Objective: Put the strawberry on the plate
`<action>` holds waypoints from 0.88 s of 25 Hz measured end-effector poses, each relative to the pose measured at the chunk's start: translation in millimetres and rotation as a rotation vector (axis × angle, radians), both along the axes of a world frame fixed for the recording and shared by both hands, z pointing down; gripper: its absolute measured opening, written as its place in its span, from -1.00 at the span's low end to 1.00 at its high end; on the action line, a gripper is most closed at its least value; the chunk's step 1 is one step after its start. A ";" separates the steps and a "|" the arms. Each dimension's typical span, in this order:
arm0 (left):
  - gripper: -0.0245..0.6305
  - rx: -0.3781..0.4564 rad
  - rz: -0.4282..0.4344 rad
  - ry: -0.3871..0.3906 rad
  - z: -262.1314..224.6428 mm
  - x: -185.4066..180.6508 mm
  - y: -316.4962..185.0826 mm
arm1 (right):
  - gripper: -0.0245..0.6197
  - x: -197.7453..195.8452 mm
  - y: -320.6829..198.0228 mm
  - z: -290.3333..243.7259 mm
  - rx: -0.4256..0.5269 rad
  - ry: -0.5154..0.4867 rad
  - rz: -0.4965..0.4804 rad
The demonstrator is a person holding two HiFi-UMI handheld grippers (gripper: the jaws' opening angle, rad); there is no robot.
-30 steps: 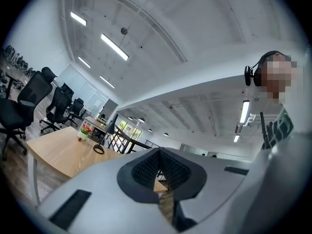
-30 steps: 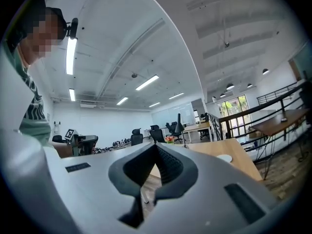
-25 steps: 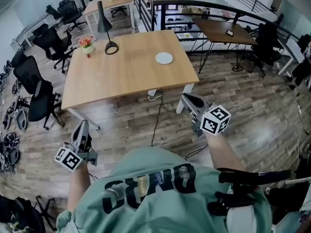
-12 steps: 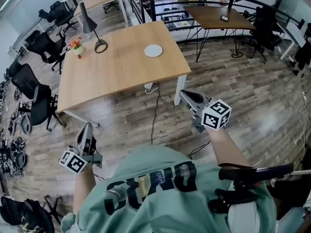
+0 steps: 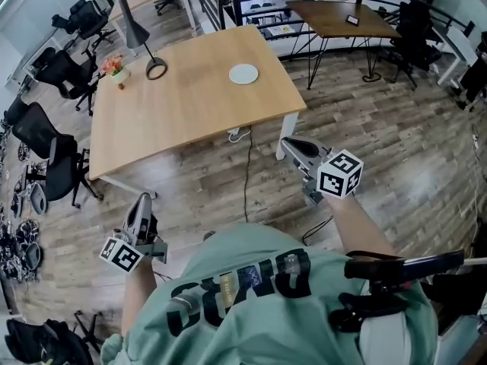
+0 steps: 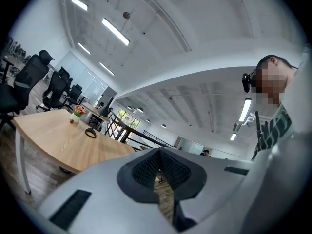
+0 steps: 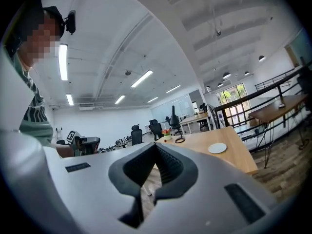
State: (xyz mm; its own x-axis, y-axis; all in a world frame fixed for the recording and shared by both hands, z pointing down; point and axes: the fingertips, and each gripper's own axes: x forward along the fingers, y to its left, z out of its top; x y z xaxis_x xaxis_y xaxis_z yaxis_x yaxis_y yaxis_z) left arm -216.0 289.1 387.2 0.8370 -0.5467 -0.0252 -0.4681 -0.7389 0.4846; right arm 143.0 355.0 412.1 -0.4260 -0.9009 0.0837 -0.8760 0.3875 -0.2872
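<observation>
Left gripper (image 5: pixel 142 199) and right gripper (image 5: pixel 287 142), both clenched empty, hover short of the table (image 5: pixel 190 109), with a white plate (image 5: pixel 243 73) near its far right edge.

The worktop (image 5: pixel 190 109) is mostly bare wood, so its wide middle and the whole near edge give free way from the front. The plate (image 5: pixel 243 73) lies alone toward the far right, with open wood on every side. At the far left the lamp (image 5: pixel 138 30) and the flower pot (image 5: pixel 116 67) stand near each other, so this corner is narrow. Between the left tool (image 5: pixel 141 201), the right tool (image 5: pixel 289 144) and the worktop there is open floor (image 5: pixel 365 128), crossed only by a cable (image 5: pixel 247 177) that hangs from the near edge. Office chairs (image 5: pixel 47 147) crowd the left side, and a railing (image 5: pixel 237 6) closes the far side.
</observation>
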 end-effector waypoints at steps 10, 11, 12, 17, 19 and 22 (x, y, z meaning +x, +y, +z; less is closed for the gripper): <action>-0.92 0.062 0.042 0.020 -11.6 -111.7 -132.6 | -0.91 -110.6 -119.9 -51.8 0.044 0.068 0.041; -0.92 0.064 0.045 0.021 -12.4 -123.7 -146.3 | -0.91 -122.4 -134.6 -56.7 0.047 0.063 0.045; -0.92 0.062 0.047 0.024 -12.2 -135.0 -158.9 | -0.91 -134.7 -148.9 -60.1 0.046 0.064 0.043; -0.92 0.048 0.049 0.026 4.0 -173.5 -201.6 | -0.91 -179.8 -208.7 -61.1 0.010 0.112 0.006; -0.92 0.038 0.039 0.026 11.4 -180.3 -213.4 | -0.91 -186.0 -228.2 -61.7 0.002 0.123 -0.005; -0.92 0.020 0.024 0.024 20.6 -179.9 -229.6 | -0.91 -183.5 -252.8 -60.5 -0.003 0.122 -0.017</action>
State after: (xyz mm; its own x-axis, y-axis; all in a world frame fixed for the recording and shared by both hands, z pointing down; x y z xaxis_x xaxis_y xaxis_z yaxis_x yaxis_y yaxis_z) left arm -395.9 59.5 407.8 0.8490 -0.5254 -0.0565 -0.4382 -0.7597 0.4805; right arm -40.5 102.2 351.6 -0.4276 -0.8932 0.1390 -0.8979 0.4018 -0.1799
